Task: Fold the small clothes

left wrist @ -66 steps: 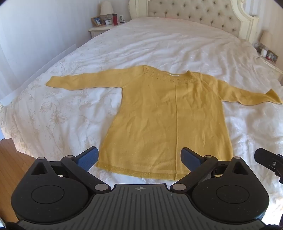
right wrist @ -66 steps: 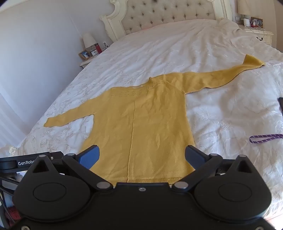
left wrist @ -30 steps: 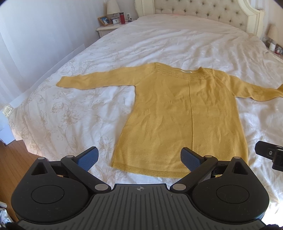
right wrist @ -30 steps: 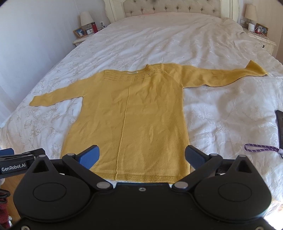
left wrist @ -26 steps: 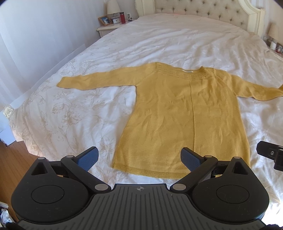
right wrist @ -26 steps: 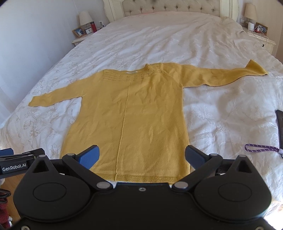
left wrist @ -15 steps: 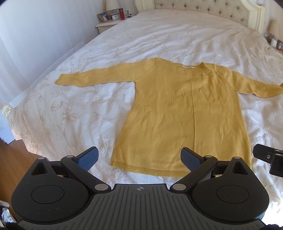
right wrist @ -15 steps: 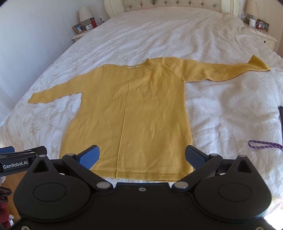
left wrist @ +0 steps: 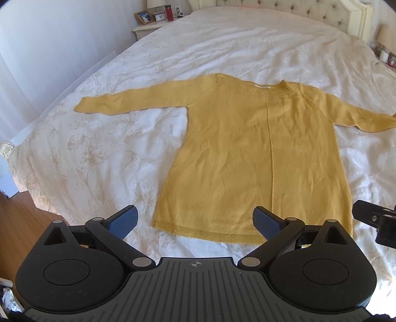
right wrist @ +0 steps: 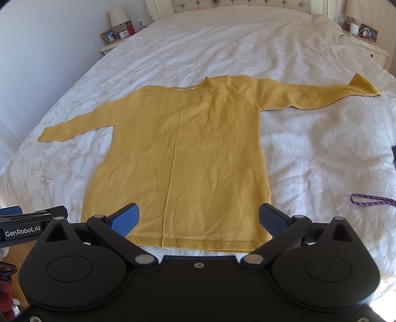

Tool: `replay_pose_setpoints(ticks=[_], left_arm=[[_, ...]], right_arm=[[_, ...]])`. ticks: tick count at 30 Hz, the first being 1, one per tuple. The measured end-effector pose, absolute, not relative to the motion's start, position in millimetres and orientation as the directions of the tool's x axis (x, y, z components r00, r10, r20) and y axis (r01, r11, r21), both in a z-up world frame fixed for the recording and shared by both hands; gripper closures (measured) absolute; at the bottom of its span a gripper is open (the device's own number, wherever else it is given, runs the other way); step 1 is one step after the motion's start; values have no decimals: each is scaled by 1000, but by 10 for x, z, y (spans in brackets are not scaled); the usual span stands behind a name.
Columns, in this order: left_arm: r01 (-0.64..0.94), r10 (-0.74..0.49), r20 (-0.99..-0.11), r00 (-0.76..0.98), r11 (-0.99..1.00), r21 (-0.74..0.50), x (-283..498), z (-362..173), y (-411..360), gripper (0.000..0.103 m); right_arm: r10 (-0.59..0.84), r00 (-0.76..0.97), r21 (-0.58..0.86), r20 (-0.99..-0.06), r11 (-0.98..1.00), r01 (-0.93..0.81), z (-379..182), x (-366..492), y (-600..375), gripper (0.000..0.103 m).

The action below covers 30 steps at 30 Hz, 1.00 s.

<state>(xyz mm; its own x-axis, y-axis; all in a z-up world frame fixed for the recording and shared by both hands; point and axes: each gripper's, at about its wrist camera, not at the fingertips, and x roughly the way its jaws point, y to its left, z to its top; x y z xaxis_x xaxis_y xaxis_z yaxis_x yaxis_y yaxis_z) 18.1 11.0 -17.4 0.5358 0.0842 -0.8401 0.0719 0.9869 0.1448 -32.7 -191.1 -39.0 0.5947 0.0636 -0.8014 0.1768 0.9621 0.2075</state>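
A yellow long-sleeved sweater (left wrist: 259,153) lies flat on the white bed (left wrist: 104,158), both sleeves spread out sideways, hem toward me. It also shows in the right wrist view (right wrist: 188,153). My left gripper (left wrist: 195,221) is open and empty, held above the hem's left part. My right gripper (right wrist: 198,219) is open and empty above the middle of the hem. Each gripper's edge shows in the other's view: the right gripper (left wrist: 376,223) at the far right, the left gripper (right wrist: 27,223) at the far left.
A purple cord (right wrist: 371,199) lies on the bed to the right of the sweater. A nightstand (left wrist: 153,23) with a photo frame, clock and red bottle stands at the back left; another nightstand (right wrist: 366,39) at the back right. A wooden floor (left wrist: 19,218) lies left of the bed.
Both grippers have moved forward and tilted down over the bed, so the sweater looks closer and larger. Both stay open. The sweater has not moved.
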Motion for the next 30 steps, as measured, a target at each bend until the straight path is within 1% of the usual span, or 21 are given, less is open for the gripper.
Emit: replay_pose_setpoints(ticks=[17, 30], left_arm=[[75, 81, -859, 506, 988, 138, 303, -278, 120, 3], [106, 72, -886, 457, 985, 135, 717, -442, 122, 4]], right_arm=[[77, 563, 226, -823, 954, 199, -514, -244, -1908, 1], [74, 516, 217, -854, 950, 223, -668, 97, -1909, 1]])
